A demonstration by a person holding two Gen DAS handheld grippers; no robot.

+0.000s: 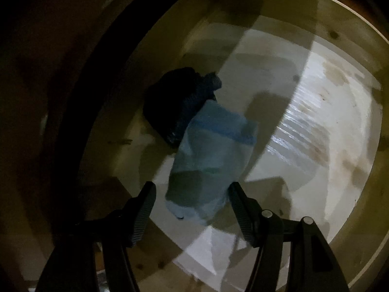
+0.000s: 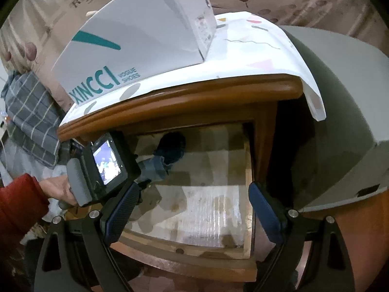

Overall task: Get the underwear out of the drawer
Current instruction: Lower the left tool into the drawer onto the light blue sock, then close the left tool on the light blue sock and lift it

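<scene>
A folded light-blue underwear [image 1: 209, 160] lies on the floor of the open wooden drawer [image 1: 340, 56]. A dark navy piece [image 1: 177, 99] sits bunched just behind it. My left gripper [image 1: 193, 189] is down inside the drawer and open. The near end of the light-blue piece lies between its jaws, with a gap at the left pad [image 1: 145, 209]. In the right wrist view my right gripper [image 2: 194, 186] hangs open and empty above the drawer's front part [image 2: 184, 250]. The light-blue piece [image 2: 155, 168] and the navy piece [image 2: 172, 146] show behind the left tool's camera housing [image 2: 107, 163].
The drawer floor has a stained white liner [image 1: 316, 126]. A white shoe box [image 2: 136, 31] stands on the cabinet's patterned top cover [image 2: 255, 43], which overhangs the drawer. A hand with a red sleeve [image 2: 19, 199] holds the left tool. Plaid cloth [image 2: 31, 112] hangs at the left.
</scene>
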